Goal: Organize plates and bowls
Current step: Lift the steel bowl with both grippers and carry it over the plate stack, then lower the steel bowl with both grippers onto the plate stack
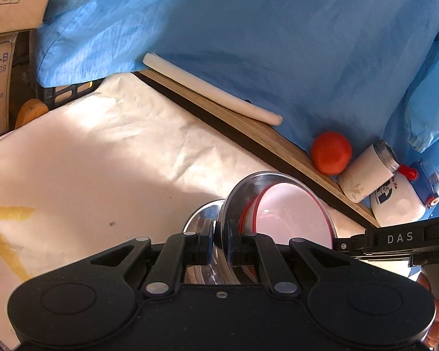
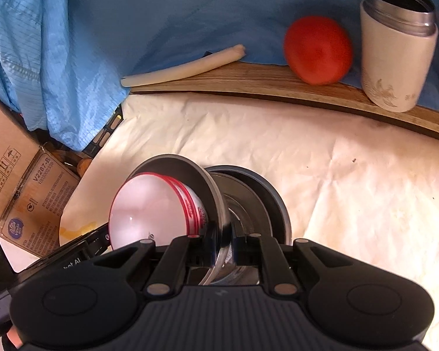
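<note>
Steel bowl (image 1: 248, 193) with the white bowl (image 1: 292, 213) nested inside is clamped at its rim by my left gripper (image 1: 219, 245) and right gripper (image 2: 222, 248), jaws closed on it. Nesting looks done; I judge placement on the table (image 2: 336, 175) remains.
</note>
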A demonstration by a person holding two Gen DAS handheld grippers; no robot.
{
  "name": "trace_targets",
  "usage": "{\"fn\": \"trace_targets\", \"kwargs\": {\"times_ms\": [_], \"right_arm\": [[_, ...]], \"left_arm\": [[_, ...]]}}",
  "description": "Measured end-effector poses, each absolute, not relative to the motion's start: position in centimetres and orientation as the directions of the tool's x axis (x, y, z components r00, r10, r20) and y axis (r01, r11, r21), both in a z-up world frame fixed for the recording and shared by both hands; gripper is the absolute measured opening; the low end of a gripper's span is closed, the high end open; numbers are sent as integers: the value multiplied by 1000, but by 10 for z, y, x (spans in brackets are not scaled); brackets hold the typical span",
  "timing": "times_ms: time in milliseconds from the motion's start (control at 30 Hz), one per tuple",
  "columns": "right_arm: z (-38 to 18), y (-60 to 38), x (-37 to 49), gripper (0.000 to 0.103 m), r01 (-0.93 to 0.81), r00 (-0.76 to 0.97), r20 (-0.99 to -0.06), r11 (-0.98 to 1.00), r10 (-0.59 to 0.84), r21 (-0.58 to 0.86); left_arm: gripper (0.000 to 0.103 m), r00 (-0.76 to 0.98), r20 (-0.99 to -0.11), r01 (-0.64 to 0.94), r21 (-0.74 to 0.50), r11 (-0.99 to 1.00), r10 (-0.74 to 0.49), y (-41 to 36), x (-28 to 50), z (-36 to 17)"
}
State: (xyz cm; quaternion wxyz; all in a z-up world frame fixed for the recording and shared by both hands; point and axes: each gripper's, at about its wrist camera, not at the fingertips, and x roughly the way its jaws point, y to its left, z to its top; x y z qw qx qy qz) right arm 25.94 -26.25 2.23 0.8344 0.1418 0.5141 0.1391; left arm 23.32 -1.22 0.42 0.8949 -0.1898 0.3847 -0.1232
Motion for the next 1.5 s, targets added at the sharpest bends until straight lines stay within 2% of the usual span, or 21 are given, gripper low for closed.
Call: {"fn": "trace_targets", "kwargs": {"times_ms": [1500], "right_arm": [[7, -266, 255, 11, -65, 391, -850, 931, 354, 358]], "left_arm": [[7, 623, -682, 80, -432, 898, -383, -18, 232, -11]]}}
